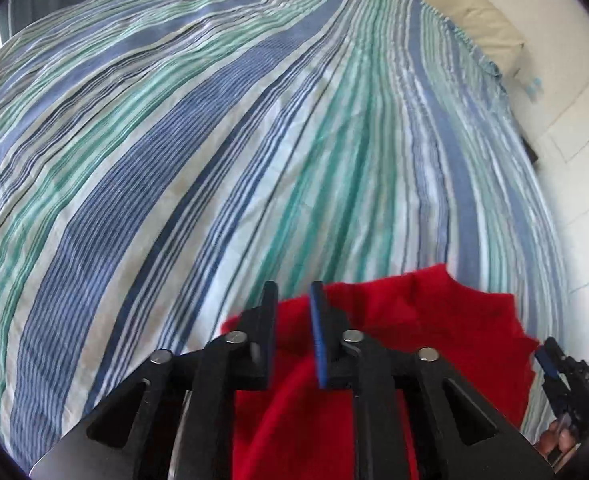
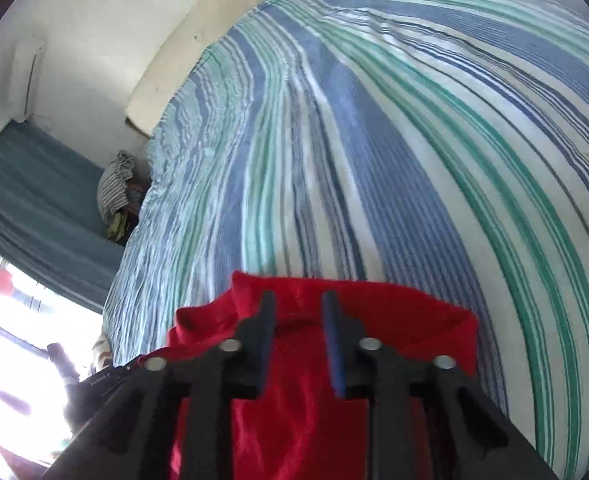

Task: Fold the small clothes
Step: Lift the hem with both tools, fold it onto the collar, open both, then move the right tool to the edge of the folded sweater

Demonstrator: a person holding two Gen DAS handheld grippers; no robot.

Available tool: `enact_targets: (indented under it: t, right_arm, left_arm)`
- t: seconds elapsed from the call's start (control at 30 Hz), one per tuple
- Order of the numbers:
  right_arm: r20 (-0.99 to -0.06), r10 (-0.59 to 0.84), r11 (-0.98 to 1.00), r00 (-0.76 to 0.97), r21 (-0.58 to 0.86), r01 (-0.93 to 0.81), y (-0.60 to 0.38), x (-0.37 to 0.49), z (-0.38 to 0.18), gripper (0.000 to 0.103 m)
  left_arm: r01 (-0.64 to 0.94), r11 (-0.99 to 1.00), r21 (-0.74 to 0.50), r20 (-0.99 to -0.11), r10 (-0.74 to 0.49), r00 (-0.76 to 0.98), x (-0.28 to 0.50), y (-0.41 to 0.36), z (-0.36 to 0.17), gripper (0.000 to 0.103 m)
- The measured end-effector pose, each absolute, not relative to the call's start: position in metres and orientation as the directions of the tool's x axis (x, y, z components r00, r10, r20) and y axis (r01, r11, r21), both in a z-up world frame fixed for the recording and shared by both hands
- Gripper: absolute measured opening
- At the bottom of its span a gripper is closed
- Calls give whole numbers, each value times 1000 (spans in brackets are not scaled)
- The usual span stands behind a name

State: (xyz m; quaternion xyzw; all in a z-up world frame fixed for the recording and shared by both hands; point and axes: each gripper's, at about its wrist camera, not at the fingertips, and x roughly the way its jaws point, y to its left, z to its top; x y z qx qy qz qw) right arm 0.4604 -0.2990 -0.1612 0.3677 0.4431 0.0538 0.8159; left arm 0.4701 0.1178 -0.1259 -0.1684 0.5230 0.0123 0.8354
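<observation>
**Red garment down on the bed, tongs apart**

We're over the bed (image 1: 222,152) now, striped cover in blue, green and white spread wide under us. The red garment (image 1: 434,320) lies at the near edge, bunched and rumpled, its far hem wavy against the stripes. Our left tongs (image 1: 294,300) hang above it with the jaws apart, nothing between the pads. Same story on the right tongs (image 2: 300,308): jaws apart, red cloth underneath but none pinched that we can see.

How far along are we? Not far, by our reckoning. The garment shows creases and a raised lip along its far edge, no clean squared fold yet. Flattening and the folds proper look still to be done, though most of the cloth is hidden behind the tongs.

The cover is fairly smooth, with light wrinkles. Off the far side we see a white wall (image 2: 94,40) and a cream headboard or pillow edge (image 1: 474,20). A teal curtain (image 2: 34,184) hangs beside a bright window.
</observation>
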Motion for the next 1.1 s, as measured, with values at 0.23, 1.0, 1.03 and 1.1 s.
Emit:
enact_targets:
  t: [0.23,1.0,1.03,1.1]
  right_arm:
    - [-637,453,831,624,555,-36,-267,430,-112,42]
    - [-768,333,929,547,365,-53,-253,238,-100,53]
    - [-768,338,928,544,369,-56,-246,233,-103,53]
    - [-766,346,925,542,374,-63,-241,227,-102,54]
  left_arm:
    - [-93,958,-272,-795,-169,583,415,134,-86,68]
    - [-13,999,-38,-786,-22,618,259,105,-38,92]
    - [-9,1000,-23,-783,-12,622,259,101,-37,92]
    - [0,1000,-12,-781,-9,624,253,98,-31,92]
